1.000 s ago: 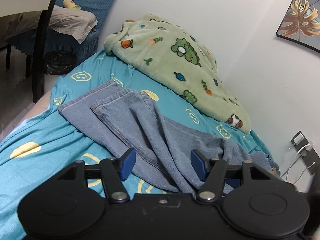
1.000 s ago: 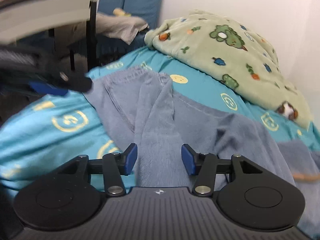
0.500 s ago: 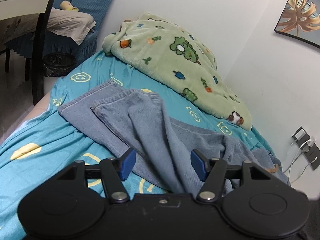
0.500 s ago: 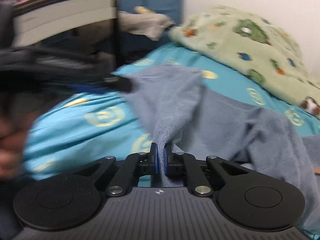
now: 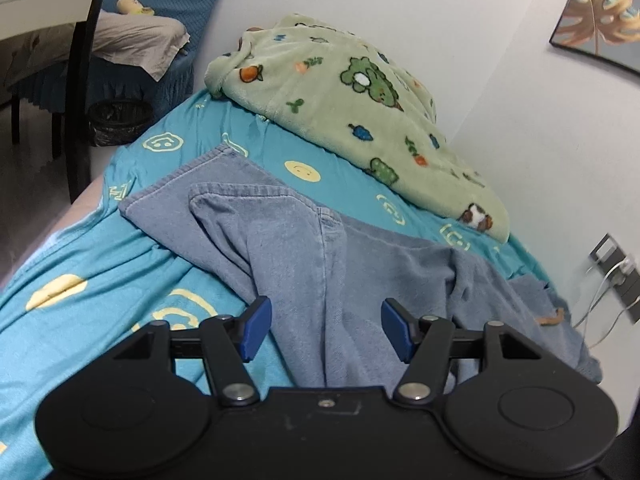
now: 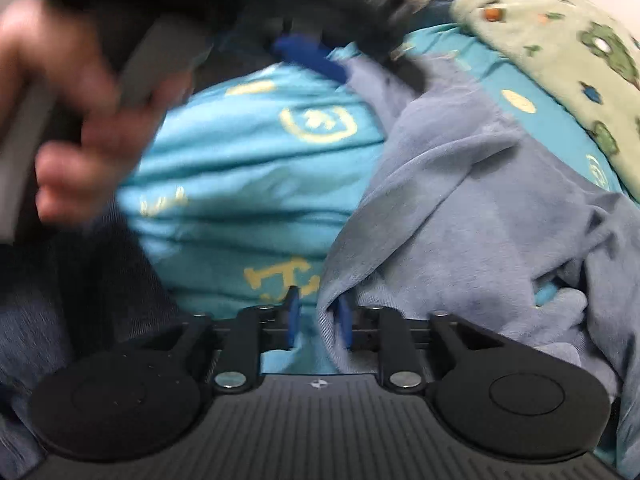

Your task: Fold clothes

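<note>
Left wrist view: the left tool (image 5: 326,326) gapes wide, gripping nothing; the jeans (image 5: 304,248) sprawl on the bed (image 5: 60,312) from twelve o'clock.

Right wrist view: the right tool (image 6: 318,322), narrow, is opening; a jeans fold (image 6: 332,320) sits between its pads, cloth spreading toward two o'clock.

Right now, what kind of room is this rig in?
Most likely a bedroom in a home. The jeans lie on a bed with a teal smiley-print sheet, a green cartoon fleece blanket is bunched against the wall, and a framed leaf print hangs above a wall socket.
</note>
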`<move>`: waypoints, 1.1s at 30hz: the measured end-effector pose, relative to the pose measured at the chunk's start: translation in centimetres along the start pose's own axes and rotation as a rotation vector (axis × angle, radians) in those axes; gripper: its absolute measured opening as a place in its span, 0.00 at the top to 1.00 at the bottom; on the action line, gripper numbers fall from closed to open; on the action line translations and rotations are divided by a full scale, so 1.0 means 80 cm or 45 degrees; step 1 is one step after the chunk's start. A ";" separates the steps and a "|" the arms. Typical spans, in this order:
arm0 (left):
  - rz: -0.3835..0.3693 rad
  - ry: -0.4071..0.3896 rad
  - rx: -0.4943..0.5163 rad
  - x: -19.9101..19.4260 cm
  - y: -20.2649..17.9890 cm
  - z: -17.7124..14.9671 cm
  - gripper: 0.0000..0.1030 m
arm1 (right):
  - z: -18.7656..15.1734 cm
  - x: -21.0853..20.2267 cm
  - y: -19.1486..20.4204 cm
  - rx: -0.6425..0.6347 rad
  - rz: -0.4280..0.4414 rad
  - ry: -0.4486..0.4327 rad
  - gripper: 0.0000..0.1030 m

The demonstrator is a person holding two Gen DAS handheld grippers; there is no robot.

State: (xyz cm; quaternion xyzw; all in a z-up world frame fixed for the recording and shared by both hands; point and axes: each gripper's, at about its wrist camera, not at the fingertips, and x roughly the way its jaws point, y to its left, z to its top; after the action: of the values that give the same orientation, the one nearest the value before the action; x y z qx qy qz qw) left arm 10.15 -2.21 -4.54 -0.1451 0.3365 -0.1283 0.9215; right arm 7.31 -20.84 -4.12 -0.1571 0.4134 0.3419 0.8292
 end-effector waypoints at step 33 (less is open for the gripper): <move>0.296 0.015 0.140 0.103 -0.008 0.072 0.98 | -0.093 -0.041 -0.178 1.153 -0.356 -0.444 0.47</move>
State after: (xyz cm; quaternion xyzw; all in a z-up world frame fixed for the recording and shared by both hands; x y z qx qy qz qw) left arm 19.97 -4.56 -4.91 -0.0537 0.3488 -0.0396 0.9348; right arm 11.50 -36.53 -6.35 0.2239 0.3507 0.0352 0.9086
